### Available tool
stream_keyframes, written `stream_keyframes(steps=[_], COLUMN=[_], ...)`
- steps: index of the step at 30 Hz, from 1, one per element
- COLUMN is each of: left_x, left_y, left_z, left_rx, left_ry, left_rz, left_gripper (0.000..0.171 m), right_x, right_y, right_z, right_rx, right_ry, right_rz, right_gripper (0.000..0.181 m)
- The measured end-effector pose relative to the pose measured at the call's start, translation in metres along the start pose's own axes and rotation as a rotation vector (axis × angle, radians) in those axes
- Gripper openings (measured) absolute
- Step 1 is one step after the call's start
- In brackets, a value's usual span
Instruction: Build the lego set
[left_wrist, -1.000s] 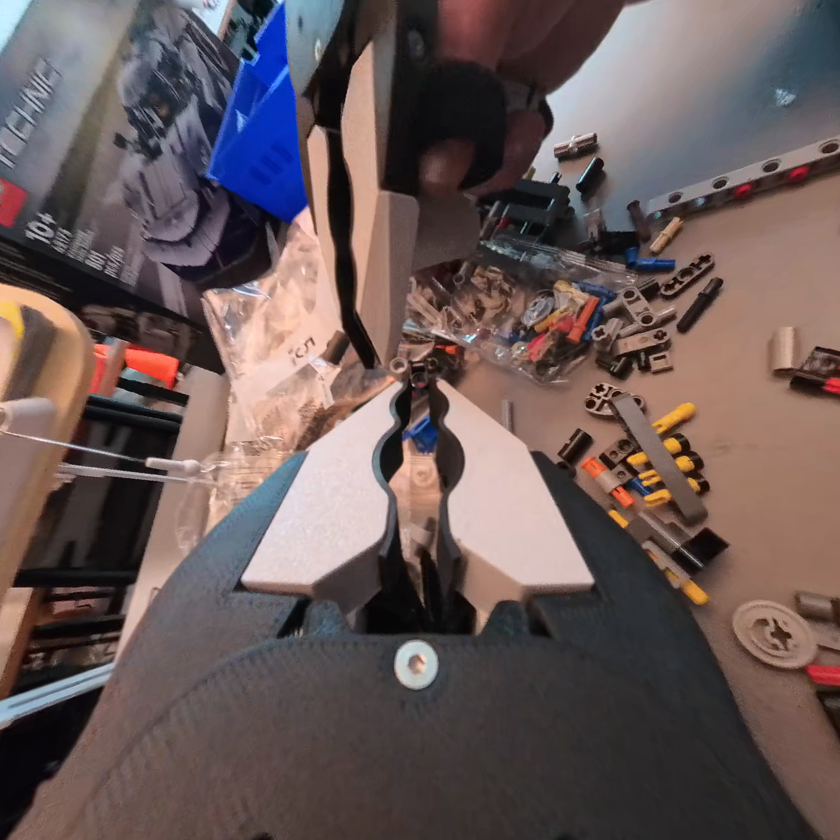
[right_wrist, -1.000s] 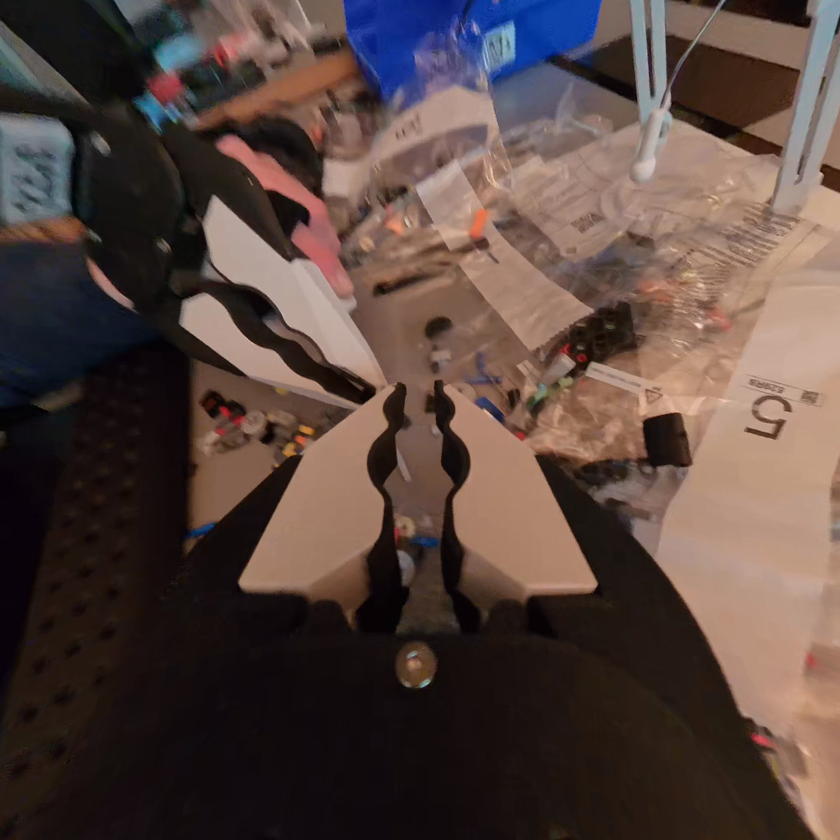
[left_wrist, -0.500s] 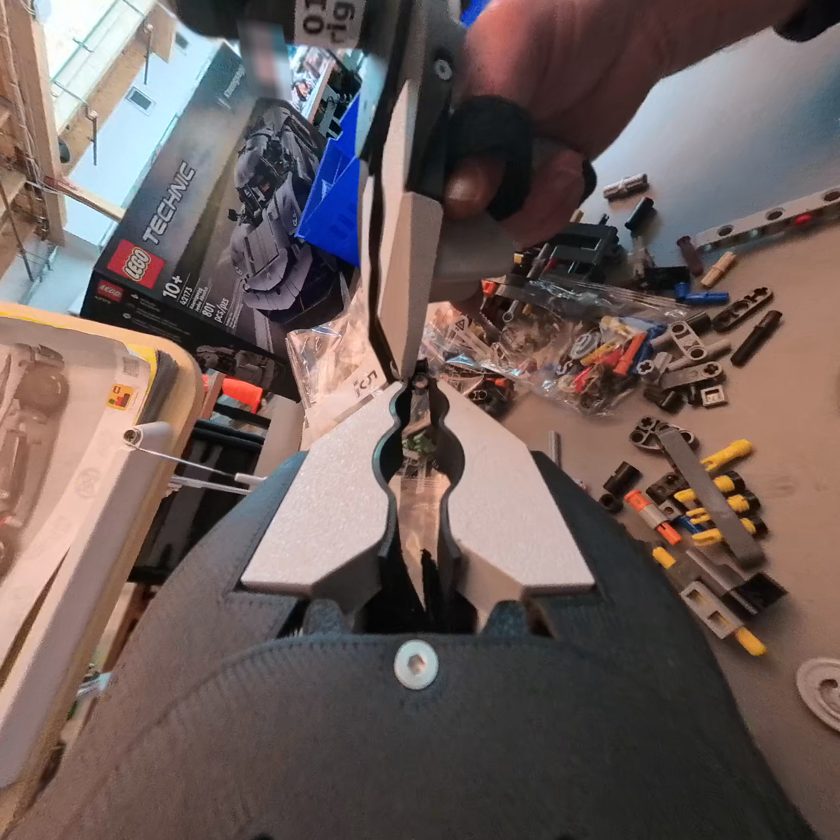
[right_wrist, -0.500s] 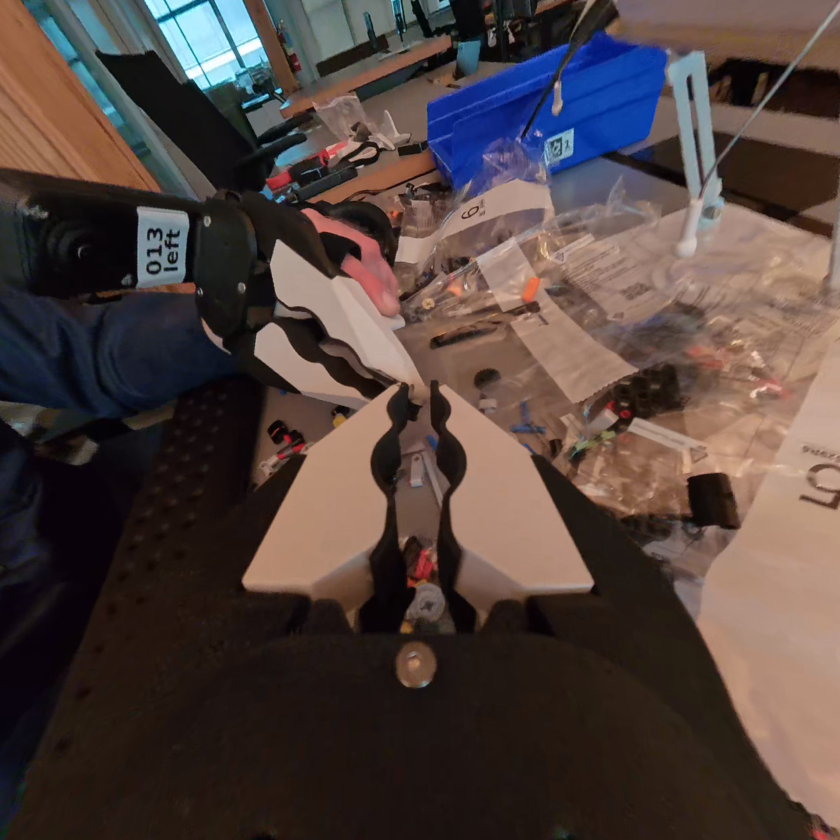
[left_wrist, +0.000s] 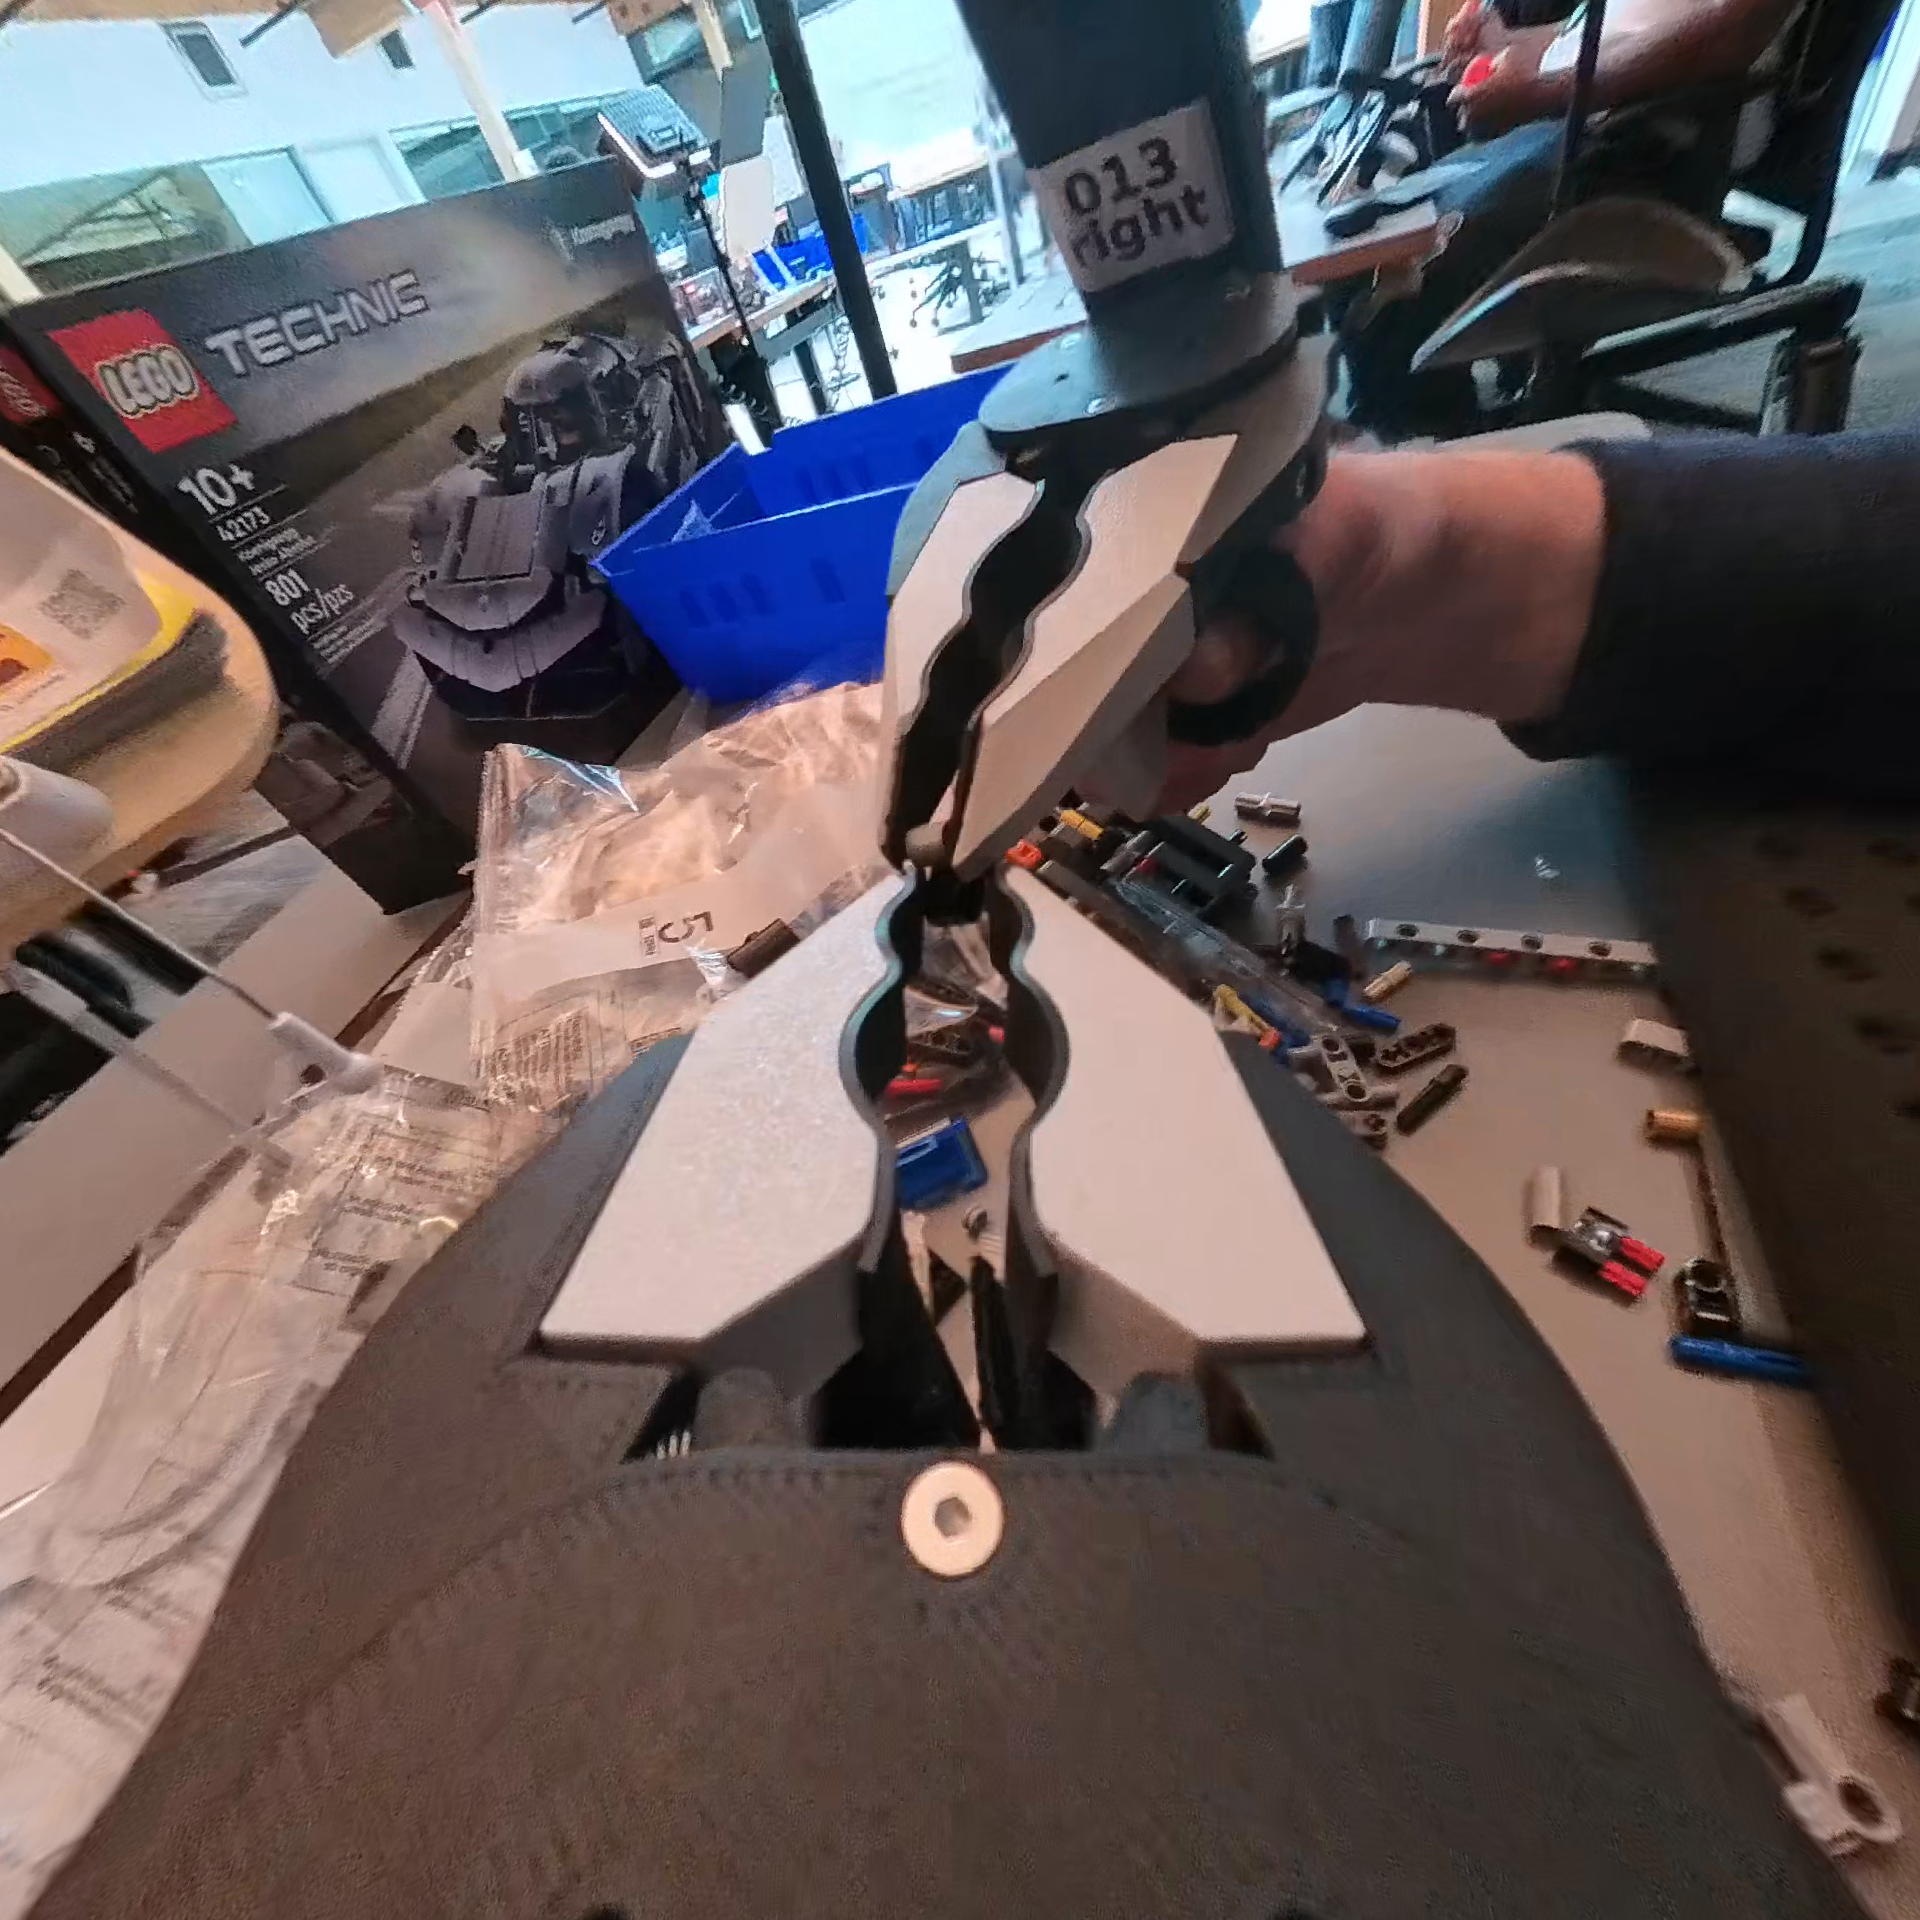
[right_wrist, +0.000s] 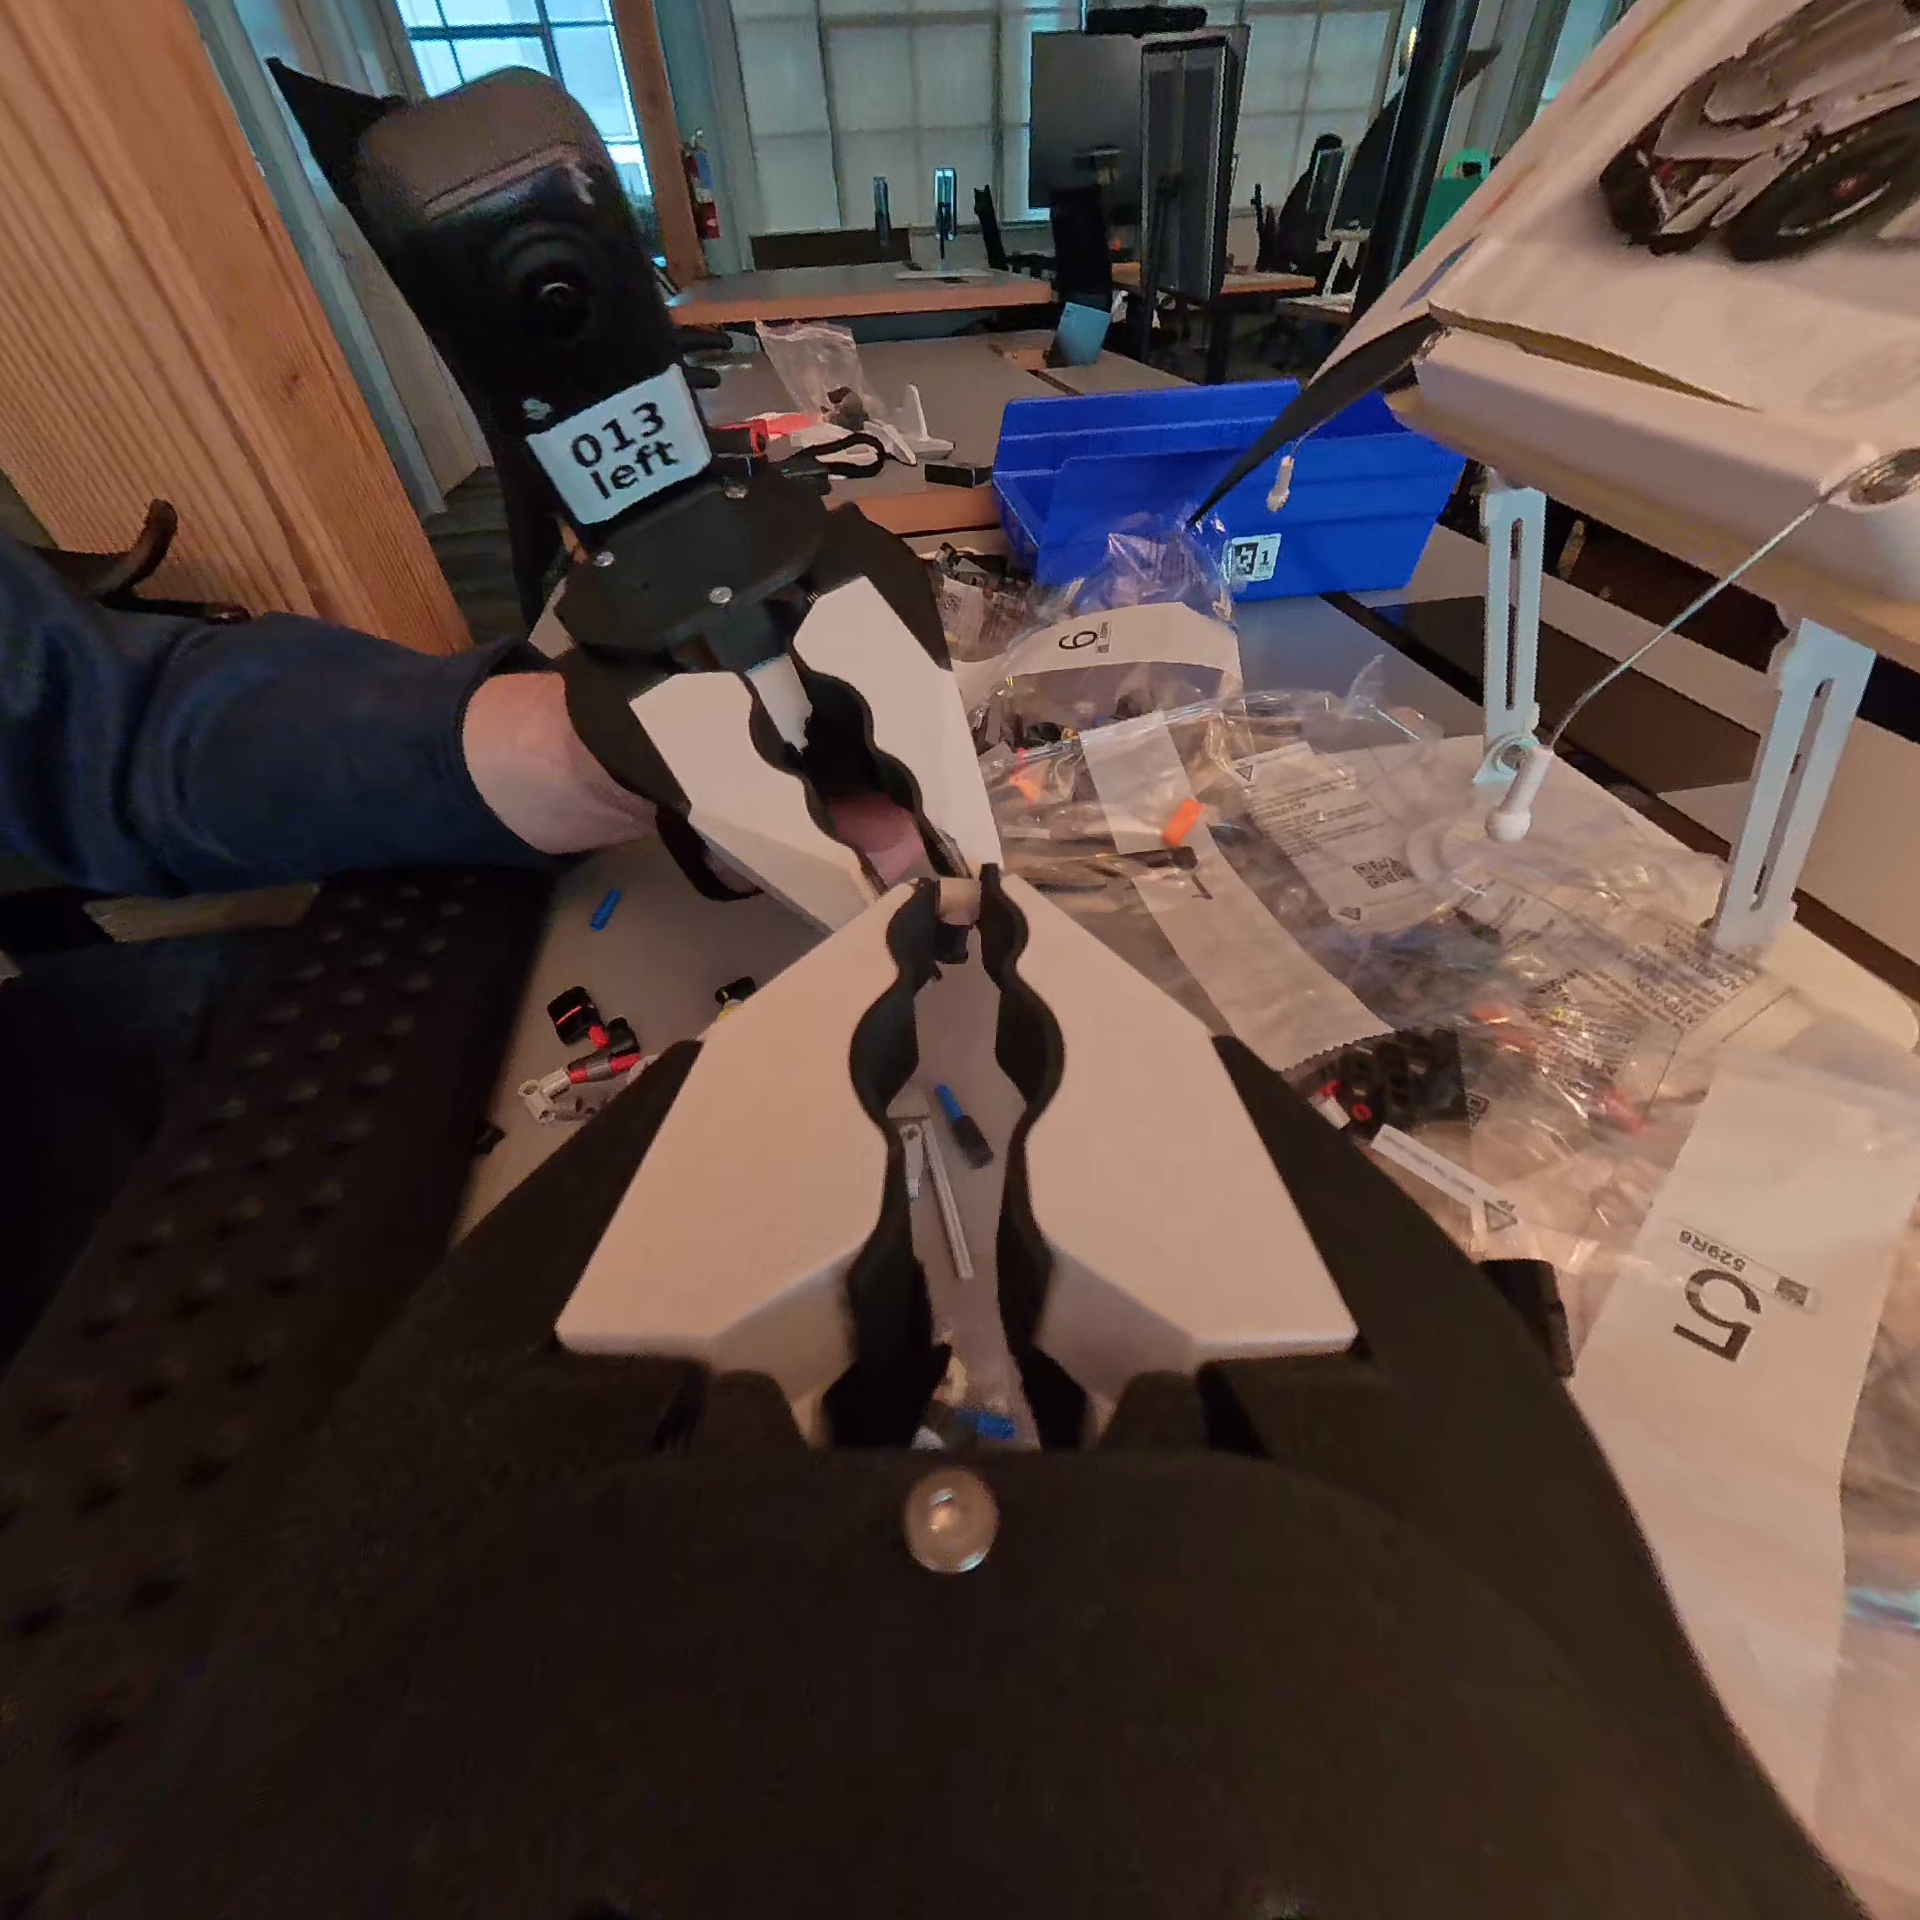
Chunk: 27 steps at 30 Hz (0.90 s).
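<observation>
Both grippers raised; left gripper (left_wrist: 951, 902), right gripper (right_wrist: 958, 896) tip-to-tip.

Print marks the dark set box (left_wrist: 343, 499), numbered bags (right_wrist: 1725, 1340) and gripper stickers (right_wrist: 621, 449).

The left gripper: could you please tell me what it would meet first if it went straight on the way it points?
Most likely the right gripper: its fingertips meet the left gripper tip to tip, around a small dark piece. Depth is unclear, but contact looks immediate.
</observation>
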<state>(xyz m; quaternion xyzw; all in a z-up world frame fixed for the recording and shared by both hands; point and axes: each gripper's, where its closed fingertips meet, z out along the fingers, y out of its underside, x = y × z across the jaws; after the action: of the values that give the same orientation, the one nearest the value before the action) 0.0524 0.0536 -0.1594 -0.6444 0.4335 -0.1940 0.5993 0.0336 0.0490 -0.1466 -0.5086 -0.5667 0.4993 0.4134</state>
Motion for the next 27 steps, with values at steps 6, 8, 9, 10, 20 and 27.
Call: stream_keyframes(steps=[6,8,9,10,20,27], left_x=[0.002,0.001,0.001,0.001,0.003,0.004], left_y=[-0.003,0.001,0.005,0.009,-0.006,-0.01], left_z=[-0.003,-0.003,-0.002,-0.002,-0.003,-0.009], left_rx=[0.01,-0.037,-0.073,-0.108,-0.001,-0.018], left_ry=[0.023,-0.01,-0.019,-0.03,0.017,0.011], left_rz=[-0.01,0.075,0.123,0.174,0.034,0.094], left_gripper=[0.008,0.008,0.008,0.008,0.009,0.008], right_x=[-0.003,-0.003,-0.003,-0.003,-0.009,-0.014], right_y=[-0.003,0.002,0.006,0.009,-0.007,-0.015], right_z=[0.0,0.001,0.002,0.003,-0.001,0.0], right_rx=[0.011,-0.025,-0.049,-0.072,0.021,0.062], right_ry=[-0.007,0.0,0.003,0.01,-0.022,-0.044], right_rz=[-0.014,-0.021,-0.035,-0.051,-0.045,-0.043], right_gripper=[0.006,0.006,0.006,0.007,0.005,0.004])
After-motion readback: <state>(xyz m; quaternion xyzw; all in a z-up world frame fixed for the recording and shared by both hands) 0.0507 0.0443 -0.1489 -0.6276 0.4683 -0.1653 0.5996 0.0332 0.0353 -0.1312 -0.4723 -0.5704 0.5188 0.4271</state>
